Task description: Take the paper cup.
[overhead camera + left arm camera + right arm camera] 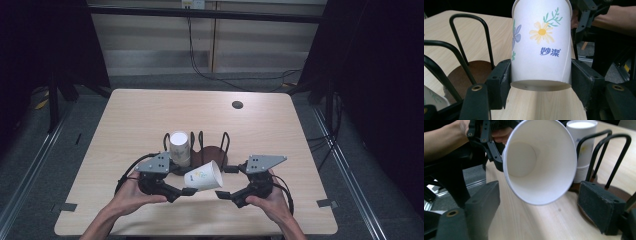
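Left gripper (pixel 186 191) has the paper cup (pixel 204 176) pinched by its base, one jaw on each side, and in the left gripper view you can see the pads pressed flat against the cup's lower wall (pixel 540 50). That's the flowery one with the daisy print. It's held off the table, lying roughly sideways, mouth pointing over toward the other hand.

Right gripper (pixel 223 195) is spread wide, nothing in it. Its own view looks straight down into the open mouth of the cup (pixel 539 162), with the jaws standing apart on either side and not touching the rim. So it's lined up, but hasn't grabbed anything yet.

Just behind the cup is the rack (pixel 210 150), a round dark brown base with black wire loops standing up out of it. One stack of cups (pixel 180 148) already sits upright in it at the left end, and from the ridges near the bottom it looks like several nested together, though I couldn't count them. The rest of the rack looks free.

Where it's at, my read: one stack is parked, this cup is picked up and in the air, still short of the rack. What's left is either handing it across to the right gripper or just swinging it over, standing it up, and dropping it on the stack or into a free spot. Table (pixel 150 115) has nothing else loose on it.
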Demonstrator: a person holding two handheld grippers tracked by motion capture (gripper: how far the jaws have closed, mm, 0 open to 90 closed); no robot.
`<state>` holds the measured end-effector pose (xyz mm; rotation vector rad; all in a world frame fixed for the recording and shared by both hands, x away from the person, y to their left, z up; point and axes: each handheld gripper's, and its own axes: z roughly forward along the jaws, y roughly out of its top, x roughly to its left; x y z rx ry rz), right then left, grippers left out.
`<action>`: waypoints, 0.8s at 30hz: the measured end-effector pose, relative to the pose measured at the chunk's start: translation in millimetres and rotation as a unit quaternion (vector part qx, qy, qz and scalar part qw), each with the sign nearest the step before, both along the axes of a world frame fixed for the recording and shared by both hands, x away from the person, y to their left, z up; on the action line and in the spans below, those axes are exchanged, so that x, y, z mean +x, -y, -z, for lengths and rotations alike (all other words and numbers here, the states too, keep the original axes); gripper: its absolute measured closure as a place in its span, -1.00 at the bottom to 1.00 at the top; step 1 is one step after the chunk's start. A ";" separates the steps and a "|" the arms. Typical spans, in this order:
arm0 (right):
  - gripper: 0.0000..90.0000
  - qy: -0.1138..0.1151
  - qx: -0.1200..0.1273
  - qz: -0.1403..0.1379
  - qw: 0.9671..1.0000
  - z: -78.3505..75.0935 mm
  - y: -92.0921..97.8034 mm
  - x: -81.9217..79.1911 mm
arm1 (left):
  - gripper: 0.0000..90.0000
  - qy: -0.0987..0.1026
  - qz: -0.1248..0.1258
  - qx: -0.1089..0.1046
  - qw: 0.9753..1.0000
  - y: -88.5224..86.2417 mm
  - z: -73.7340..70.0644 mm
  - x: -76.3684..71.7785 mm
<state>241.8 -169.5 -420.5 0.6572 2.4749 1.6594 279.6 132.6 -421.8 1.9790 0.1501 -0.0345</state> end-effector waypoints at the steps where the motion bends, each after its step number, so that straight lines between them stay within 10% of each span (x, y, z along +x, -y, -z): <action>1: -0.60 0.003 0.001 0.002 1.000 -0.3 -0.8 -0.1 | -0.19 0.000 0.001 -0.002 1.000 0.2 -0.2 0.0; 24: -0.55 -0.019 0.021 -0.022 0.999 -0.6 -11.7 4.2 | -0.19 0.001 0.032 0.008 0.999 9.4 4.1 -5.0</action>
